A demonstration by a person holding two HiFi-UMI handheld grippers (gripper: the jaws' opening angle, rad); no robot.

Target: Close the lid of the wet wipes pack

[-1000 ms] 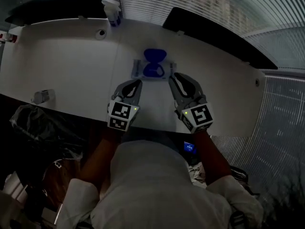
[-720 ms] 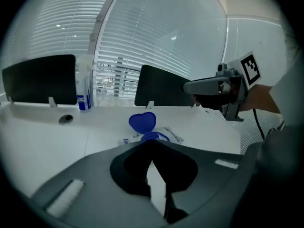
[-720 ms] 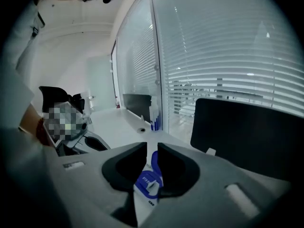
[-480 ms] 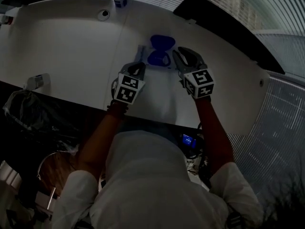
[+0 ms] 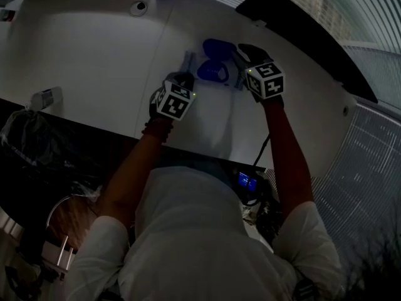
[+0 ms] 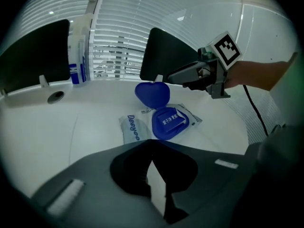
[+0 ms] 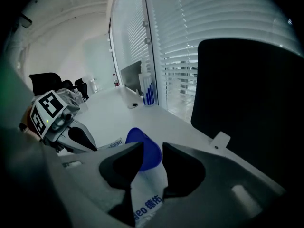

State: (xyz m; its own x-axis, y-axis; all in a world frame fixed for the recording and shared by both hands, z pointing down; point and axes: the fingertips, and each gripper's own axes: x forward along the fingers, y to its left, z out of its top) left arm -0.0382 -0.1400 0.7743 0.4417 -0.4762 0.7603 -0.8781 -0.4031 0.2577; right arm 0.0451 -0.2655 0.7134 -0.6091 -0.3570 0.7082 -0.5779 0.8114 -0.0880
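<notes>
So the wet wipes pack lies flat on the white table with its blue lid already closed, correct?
No: the blue lid stands open, as the left gripper view shows. The wet wipes pack does lie flat on the white table.

White flat pack [image 6: 129, 129] lies just ahead of left tool [image 6: 152, 148], below right tool [image 7: 148, 151] tips. Blue lid [image 6: 152, 94] open, standing up at pack's far side.

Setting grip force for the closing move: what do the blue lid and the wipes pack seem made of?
Lid: likely rigid moulded plastic, smooth with a slight sheen; it stands open and holds its shape.
Pack: seemingly thin soft plastic film, white and printed; it lies limp and flat, with what looks like a crimped end.
</notes>
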